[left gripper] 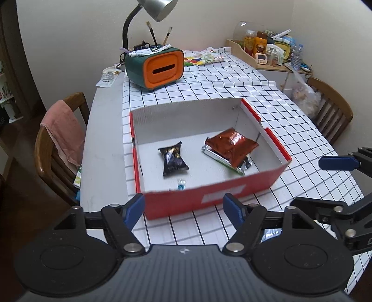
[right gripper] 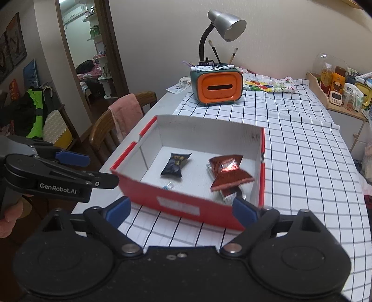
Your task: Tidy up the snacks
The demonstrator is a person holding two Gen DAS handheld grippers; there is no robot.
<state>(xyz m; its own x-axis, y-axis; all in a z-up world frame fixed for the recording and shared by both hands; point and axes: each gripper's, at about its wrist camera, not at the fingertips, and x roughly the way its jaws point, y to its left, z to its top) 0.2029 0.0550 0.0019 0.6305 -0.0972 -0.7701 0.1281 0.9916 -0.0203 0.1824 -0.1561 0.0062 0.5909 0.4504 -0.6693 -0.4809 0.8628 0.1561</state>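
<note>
A red cardboard box (left gripper: 209,199) with a white inside sits on the checked tablecloth; it also shows in the right wrist view (right gripper: 176,204). Inside lie a black snack packet (left gripper: 173,159) (right gripper: 175,163), a red-brown snack packet (left gripper: 232,145) (right gripper: 229,173) over a silver packet (left gripper: 220,158), and a small blue-wrapped candy (left gripper: 181,184) (right gripper: 168,185). My left gripper (left gripper: 183,210) is open and empty, just in front of the box's near wall. My right gripper (right gripper: 181,209) is open and empty, also at the near wall.
An orange and green pen holder (left gripper: 160,66) and a desk lamp (left gripper: 153,9) stand at the table's far end. A shelf of bottles (left gripper: 267,48) is at the far right. Wooden chairs stand left (left gripper: 58,144) and right (left gripper: 330,109).
</note>
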